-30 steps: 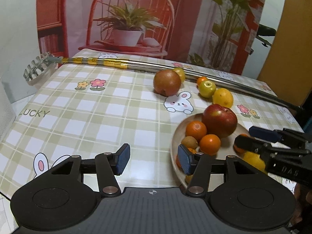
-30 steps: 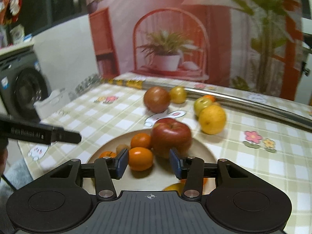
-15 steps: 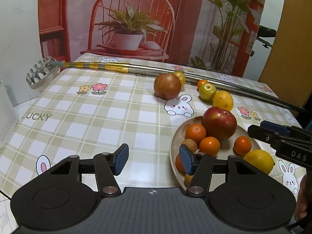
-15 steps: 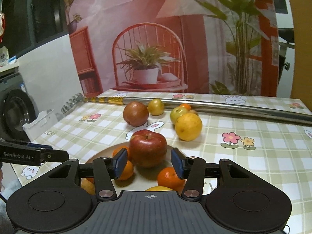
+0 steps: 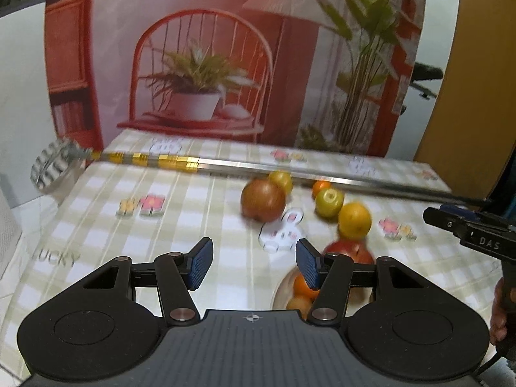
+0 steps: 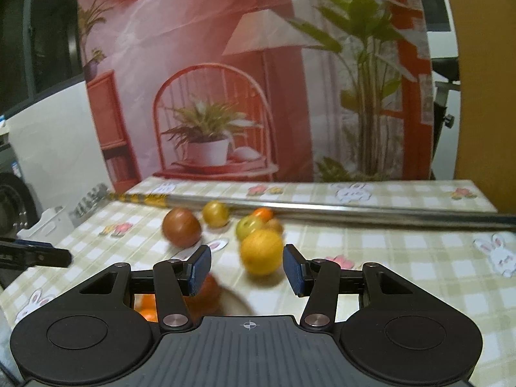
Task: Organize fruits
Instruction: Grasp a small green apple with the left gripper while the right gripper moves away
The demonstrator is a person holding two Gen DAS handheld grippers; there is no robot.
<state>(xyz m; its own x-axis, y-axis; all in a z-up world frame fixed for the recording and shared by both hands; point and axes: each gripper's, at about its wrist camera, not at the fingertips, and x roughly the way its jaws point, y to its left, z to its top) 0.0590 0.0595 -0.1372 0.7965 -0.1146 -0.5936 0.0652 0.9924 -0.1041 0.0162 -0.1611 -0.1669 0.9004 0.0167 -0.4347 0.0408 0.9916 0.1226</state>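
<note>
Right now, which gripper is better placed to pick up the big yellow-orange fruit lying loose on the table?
Right. The right gripper is open with the yellow-orange fruit framed between its fingers; the left gripper faces bare cloth.

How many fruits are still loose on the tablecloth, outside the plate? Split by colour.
reddish-brown fruit: 1
small yellow fruit: 1
green apple: 1
small orange: 1
large yellow-orange fruit: 1
Total: 5
A brownish blur beside the green apple may be a sixth; it is too blurred to tell.
</note>
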